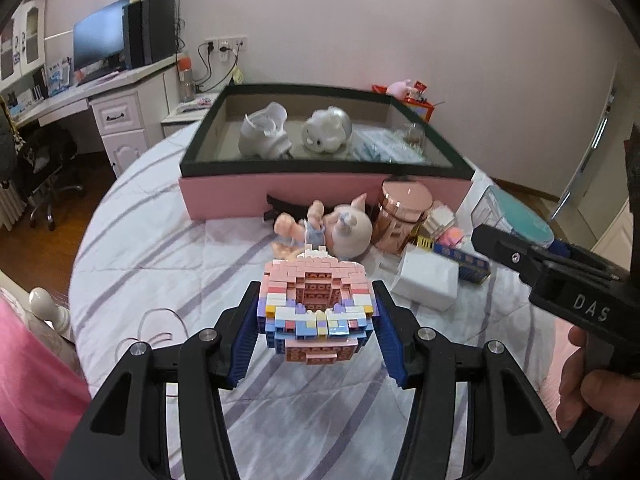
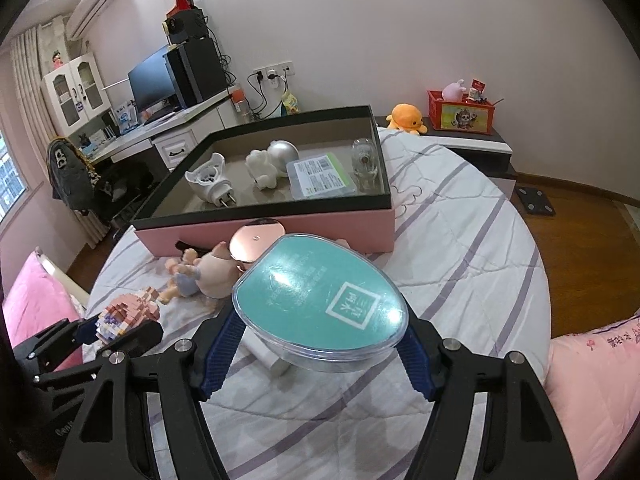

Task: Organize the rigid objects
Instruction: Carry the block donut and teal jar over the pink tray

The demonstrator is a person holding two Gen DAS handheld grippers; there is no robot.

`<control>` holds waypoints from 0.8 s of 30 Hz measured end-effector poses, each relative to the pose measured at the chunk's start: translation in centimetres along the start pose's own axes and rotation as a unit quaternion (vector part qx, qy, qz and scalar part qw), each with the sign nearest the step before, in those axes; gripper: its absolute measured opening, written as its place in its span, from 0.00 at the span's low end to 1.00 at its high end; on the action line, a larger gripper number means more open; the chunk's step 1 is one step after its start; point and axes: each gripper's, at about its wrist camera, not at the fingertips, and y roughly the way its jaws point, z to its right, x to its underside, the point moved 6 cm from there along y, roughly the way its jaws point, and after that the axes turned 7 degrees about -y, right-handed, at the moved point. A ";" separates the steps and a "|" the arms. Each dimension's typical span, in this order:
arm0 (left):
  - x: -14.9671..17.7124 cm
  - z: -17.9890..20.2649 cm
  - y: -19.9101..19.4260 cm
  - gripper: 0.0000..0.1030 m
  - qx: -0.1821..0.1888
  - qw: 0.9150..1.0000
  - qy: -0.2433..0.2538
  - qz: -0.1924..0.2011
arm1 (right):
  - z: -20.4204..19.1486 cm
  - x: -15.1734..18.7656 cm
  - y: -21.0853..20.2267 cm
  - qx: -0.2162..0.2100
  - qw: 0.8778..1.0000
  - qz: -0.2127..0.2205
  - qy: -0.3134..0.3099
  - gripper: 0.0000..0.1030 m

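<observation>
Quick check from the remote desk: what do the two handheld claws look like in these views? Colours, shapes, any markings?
Both are matte black, angular frames with triangular cut-outs and round silver bolts at the pivots. The left claw and the right claw each carry ribbed dark-blue pads inside the fingers. In the left wrist view, the right claw's body shows white raised letters "DAS". No cables show, and no sleeve is clearly visible.
</observation>
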 end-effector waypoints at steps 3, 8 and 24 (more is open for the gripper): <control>-1.3 -0.2 -0.9 0.52 -0.002 1.000 0.001 0.014 | -0.4 -0.7 -0.6 -0.007 1.000 0.006 -0.003 0.70; -5.3 -0.8 -1.5 0.52 -0.008 0.999 0.008 0.043 | -1.0 -3.2 -0.7 -0.019 0.999 0.018 -0.020 0.70; -20.7 -0.9 8.4 0.52 -0.008 0.998 0.028 0.050 | 1.5 -15.8 8.9 -0.008 0.999 0.004 -0.045 0.70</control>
